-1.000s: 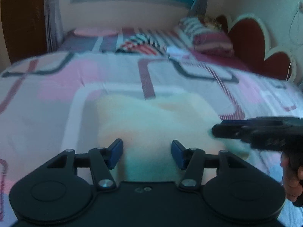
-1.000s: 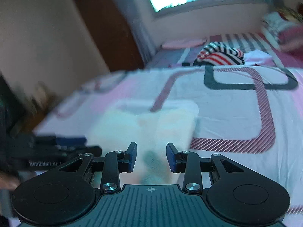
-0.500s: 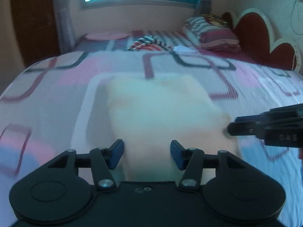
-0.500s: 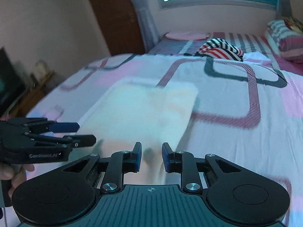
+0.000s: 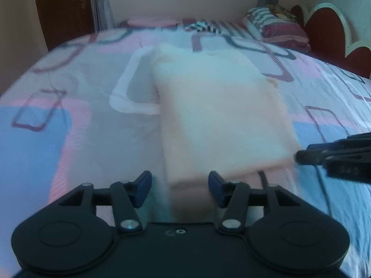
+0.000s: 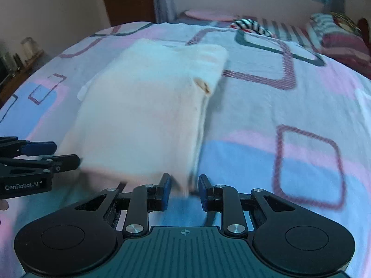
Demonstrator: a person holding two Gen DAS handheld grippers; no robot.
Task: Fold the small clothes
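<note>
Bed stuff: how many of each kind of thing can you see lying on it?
Folded cream cloth: 1
Striped garment: 1
Pillows: 2, stacked
Tongs: 2, left and right, both at the cloth's near edge
Total: 6
</note>
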